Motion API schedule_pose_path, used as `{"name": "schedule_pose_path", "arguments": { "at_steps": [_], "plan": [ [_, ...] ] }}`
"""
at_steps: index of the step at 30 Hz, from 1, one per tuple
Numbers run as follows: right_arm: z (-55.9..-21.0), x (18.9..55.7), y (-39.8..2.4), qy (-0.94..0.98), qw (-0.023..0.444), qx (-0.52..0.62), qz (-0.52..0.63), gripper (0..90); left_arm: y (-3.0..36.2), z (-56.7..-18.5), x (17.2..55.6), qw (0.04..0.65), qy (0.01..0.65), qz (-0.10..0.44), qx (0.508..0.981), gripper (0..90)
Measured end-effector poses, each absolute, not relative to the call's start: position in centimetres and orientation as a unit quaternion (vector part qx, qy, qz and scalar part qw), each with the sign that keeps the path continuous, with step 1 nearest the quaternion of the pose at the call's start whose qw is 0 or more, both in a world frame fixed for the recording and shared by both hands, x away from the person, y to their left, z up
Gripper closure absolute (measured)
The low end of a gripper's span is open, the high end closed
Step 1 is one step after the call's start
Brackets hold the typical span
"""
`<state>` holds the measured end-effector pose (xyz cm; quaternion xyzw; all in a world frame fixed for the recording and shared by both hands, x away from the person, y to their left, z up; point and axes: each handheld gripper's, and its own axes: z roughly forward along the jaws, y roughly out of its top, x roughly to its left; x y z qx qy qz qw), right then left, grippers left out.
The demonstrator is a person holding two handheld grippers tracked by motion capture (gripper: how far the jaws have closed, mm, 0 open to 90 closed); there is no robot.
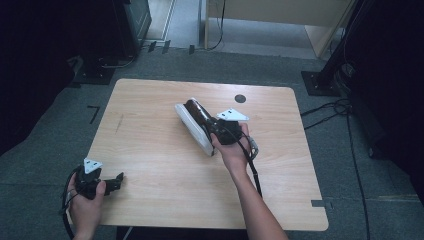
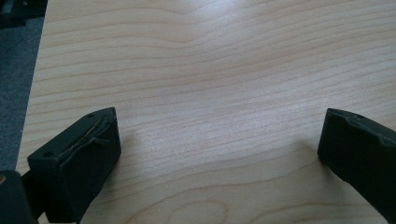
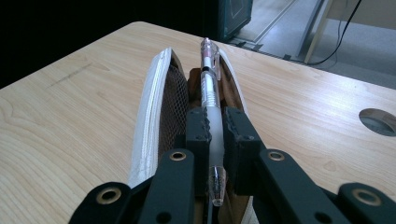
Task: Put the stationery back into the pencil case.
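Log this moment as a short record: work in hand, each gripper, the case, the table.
Work: putting a clear plastic pen into an open white pencil case with brown mesh lining
Right gripper: shut on the pen's frosted grip, pen lying along the case's opening
Left gripper: open, nothing between its jaws, over bare wood near the table's front left corner
Case: lying near the table's middle, mouth gaping
Table: light wooden tabletop with a round dark cable hole
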<state>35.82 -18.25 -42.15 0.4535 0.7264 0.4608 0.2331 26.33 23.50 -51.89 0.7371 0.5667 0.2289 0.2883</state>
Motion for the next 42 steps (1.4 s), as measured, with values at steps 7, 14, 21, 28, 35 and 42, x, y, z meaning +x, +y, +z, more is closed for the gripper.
{"name": "schedule_pose_path", "arguments": {
  "at_steps": [7,14,21,28,35,42],
  "plan": [
    [-42.1,36.1,-18.0,0.729,0.233,0.452,0.459,81.4,23.5,-51.9,26.3,0.288,0.567,0.229,0.737,0.0],
    [-42.2,36.4,-17.8,0.729,0.234,0.453,0.457,81.3,23.5,-51.9,26.3,0.288,0.567,0.229,0.737,0.0],
    [-42.4,36.8,-17.4,0.734,0.233,0.452,0.45,81.4,23.5,-51.9,26.3,0.288,0.567,0.229,0.737,0.0],
    [-42.6,37.1,-17.4,0.728,0.229,0.458,0.456,81.0,23.5,-51.9,26.3,0.288,0.567,0.229,0.737,0.0],
    [-42.7,37.2,-17.4,0.725,0.221,0.46,0.462,81.4,23.5,-51.9,26.3,0.288,0.567,0.229,0.737,0.0],
    [-42.7,37.1,-17.5,0.726,0.221,0.46,0.461,82.9,23.5,-51.9,26.3,0.288,0.567,0.229,0.737,0.0]
  ]
}}
